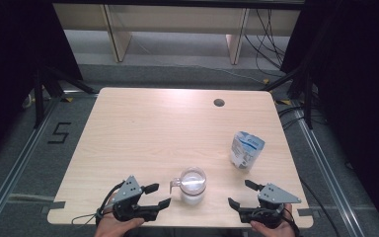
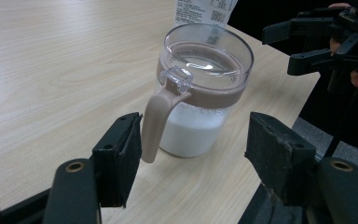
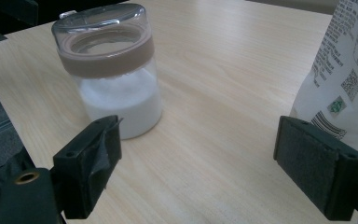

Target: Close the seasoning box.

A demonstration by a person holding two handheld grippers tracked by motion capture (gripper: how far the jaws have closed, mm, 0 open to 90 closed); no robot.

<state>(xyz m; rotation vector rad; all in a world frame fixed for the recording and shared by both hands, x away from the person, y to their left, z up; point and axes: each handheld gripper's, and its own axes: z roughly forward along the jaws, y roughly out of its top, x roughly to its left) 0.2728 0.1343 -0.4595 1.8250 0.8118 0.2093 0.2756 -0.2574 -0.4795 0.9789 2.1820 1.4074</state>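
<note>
A clear jar (image 1: 192, 185) with a tan collar, a tan handle and a clear lid stands near the table's front edge, part full of white powder. In the left gripper view the jar (image 2: 200, 93) turns its handle toward my left gripper (image 2: 196, 158), which is open; the handle sits just off the left pad and nothing is gripped. From above, the left gripper (image 1: 160, 195) lies left of the jar and the right gripper (image 1: 239, 192) lies to its right. The right gripper (image 3: 207, 163) is open and holds nothing, with the jar (image 3: 112, 79) ahead on its left.
A white and blue printed bag (image 1: 246, 150) stands upright to the right of the jar, close to the right gripper's far pad (image 3: 317, 172). The wooden table (image 1: 153, 123) has a cable hole (image 1: 219, 102) at the back right. Grey floor and metal rails surround it.
</note>
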